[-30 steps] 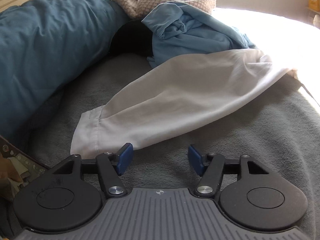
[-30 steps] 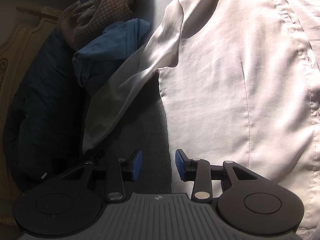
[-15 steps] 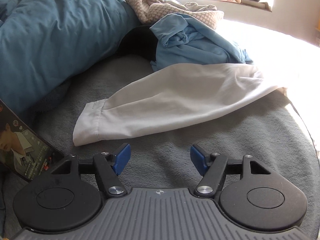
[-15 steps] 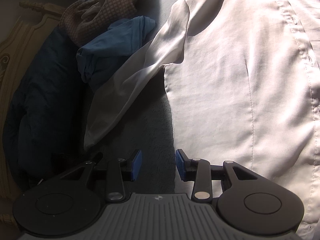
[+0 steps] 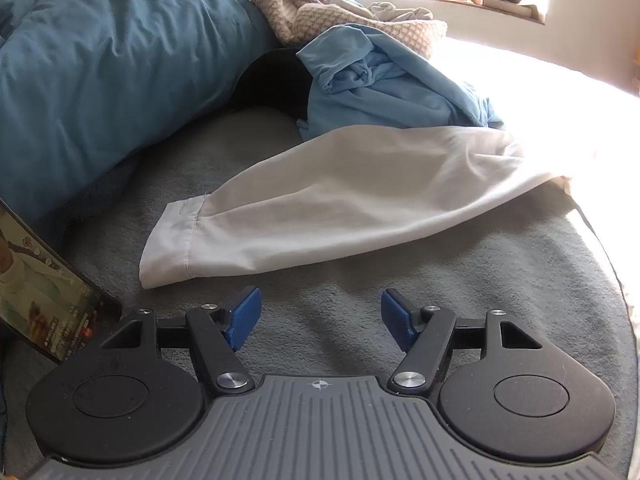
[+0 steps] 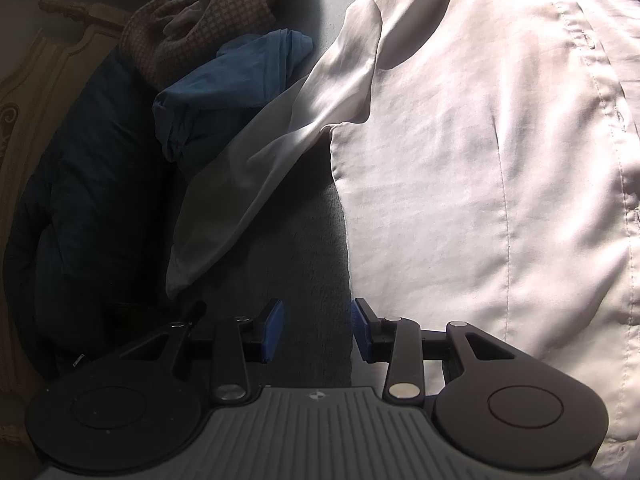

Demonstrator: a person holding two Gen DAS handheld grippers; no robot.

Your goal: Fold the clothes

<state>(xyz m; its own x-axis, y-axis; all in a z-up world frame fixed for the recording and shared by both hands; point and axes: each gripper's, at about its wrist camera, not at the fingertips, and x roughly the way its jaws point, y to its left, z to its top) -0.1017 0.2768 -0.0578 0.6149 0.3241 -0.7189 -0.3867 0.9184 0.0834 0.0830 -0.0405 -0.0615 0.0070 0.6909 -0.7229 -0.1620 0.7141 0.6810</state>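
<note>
Both grippers empty: left gripper (image 5: pixel 318 316) spread wide near the white shirt's (image 6: pixel 480 160) cuff (image 5: pixel 170 246), right gripper (image 6: pixel 318 330) narrower by its side edge.

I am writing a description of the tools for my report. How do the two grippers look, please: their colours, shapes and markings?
Both look alike. The left gripper and the right gripper each have a grey ribbed base with a small crosshair mark, two round black discs, black linkage arms with silver rivets, and flat blue pads on the fingertips. No cables, hands or sleeves are visible.
</note>
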